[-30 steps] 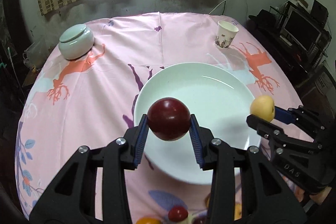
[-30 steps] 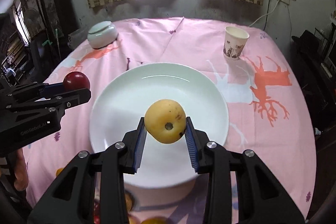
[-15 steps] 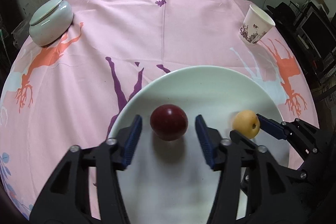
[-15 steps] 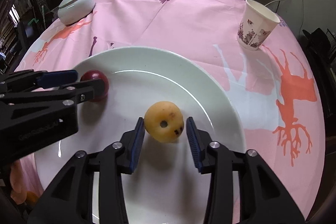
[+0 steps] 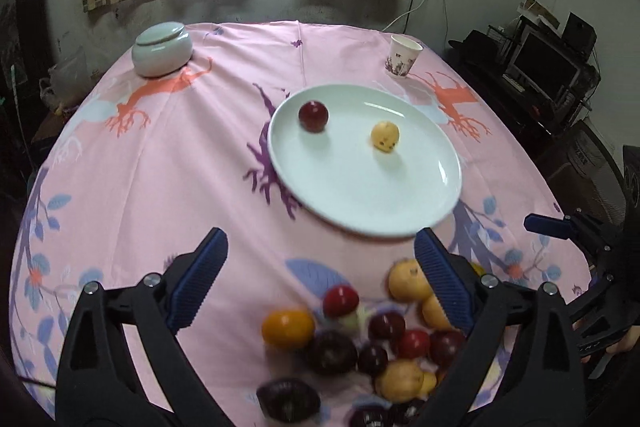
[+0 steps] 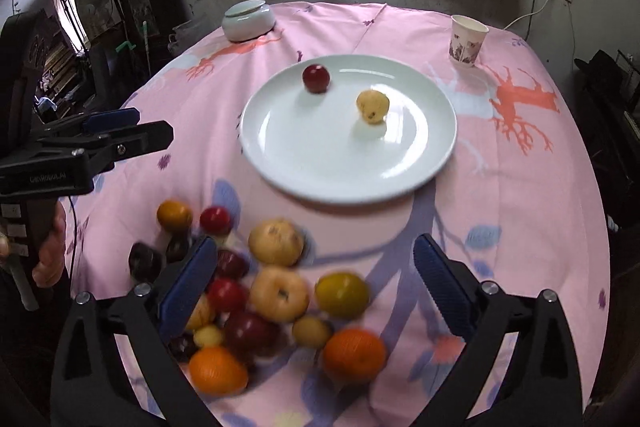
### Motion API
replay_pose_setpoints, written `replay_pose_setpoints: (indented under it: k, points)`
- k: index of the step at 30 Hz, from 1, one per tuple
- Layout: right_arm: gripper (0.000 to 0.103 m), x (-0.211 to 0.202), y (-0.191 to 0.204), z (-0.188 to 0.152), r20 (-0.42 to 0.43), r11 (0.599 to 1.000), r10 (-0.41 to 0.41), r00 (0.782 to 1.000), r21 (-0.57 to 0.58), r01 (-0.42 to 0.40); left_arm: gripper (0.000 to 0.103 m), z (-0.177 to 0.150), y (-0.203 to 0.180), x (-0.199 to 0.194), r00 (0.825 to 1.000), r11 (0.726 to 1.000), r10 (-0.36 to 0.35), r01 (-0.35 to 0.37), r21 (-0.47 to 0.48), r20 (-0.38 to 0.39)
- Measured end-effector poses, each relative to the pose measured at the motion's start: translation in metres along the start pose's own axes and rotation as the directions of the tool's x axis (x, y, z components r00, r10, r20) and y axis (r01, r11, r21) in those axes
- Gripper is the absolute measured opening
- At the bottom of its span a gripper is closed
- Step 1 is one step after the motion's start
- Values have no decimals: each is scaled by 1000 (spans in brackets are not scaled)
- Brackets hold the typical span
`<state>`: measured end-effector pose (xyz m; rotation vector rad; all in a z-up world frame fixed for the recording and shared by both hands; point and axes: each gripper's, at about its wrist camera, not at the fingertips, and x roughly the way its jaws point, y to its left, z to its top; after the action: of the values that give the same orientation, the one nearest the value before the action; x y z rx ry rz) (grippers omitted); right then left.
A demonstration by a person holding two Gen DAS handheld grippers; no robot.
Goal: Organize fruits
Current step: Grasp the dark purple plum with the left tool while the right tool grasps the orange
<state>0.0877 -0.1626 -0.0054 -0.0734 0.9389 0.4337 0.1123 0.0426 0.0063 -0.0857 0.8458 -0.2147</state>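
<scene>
Fruits (image 6: 276, 291) heaped on pink tablecloth (image 6: 520, 195)

Black hand-held gripper (image 5: 320, 283) — ribbed blue pads (image 5: 198, 287)

Two fruits (image 5: 313, 116) lie apart on the plate (image 5: 360, 203), fruit pile (image 5: 360, 343) before it.

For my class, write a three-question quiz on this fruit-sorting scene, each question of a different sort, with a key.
1. True or false: the left gripper holds a fruit.
2. Multiple choice: what lies on the white plate? A) a red fruit and a yellow fruit B) two oranges C) nothing
3. Fill in: the paper cup stands on the pink ____.

Key: 1. False: both it and the right gripper are open and empty above the fruit pile. 2. A. 3. Tablecloth.
</scene>
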Motion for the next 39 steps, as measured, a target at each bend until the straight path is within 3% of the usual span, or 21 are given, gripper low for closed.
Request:
replay_pose_setpoints:
  k: [2,5,10,14,21,28,32,37,39]
  points:
    - [99,-11,9,-33,13,998,13,1000,55,-13,96,-35,5,-14,1000,1000,-6,6,-30,13]
    - [99,-25,18,-73,48,982,99,994,155,-105,96,-77,13,-29,995,995,90,-88,-54,38]
    - [99,-18,42,-97,-6,980,145,989,135,-143,96,-114,22,-34,983,983,183,-183,-15,3]
    - [96,-12,50,-98,-11,981,146,989,128,-144,96,-122,29,-37,983,983,182,-183,-31,-15]
    - [96,-14,60,-100,-10,998,-9,1000,65,9,96,-126,22,-39,987,987,159,-160,-22,-21]
    - [96,-9,55,-101,-2,996,-13,1000,92,13,96,-130,7,-37,989,989,144,-143,25,-24]
    - [71,-1,55,-100,-3,995,-2,1000,101,2,96,-131,14,-37,988,989,148,-148,7,-33]
    - [69,16,56,-100,-38,993,23,999,112,-19,96,-131,23,-37,989,989,145,-145,-16,-38]
    - [46,23,56,-99,-36,992,48,998,117,-44,96,-130,24,-37,989,989,144,-145,-17,-40]
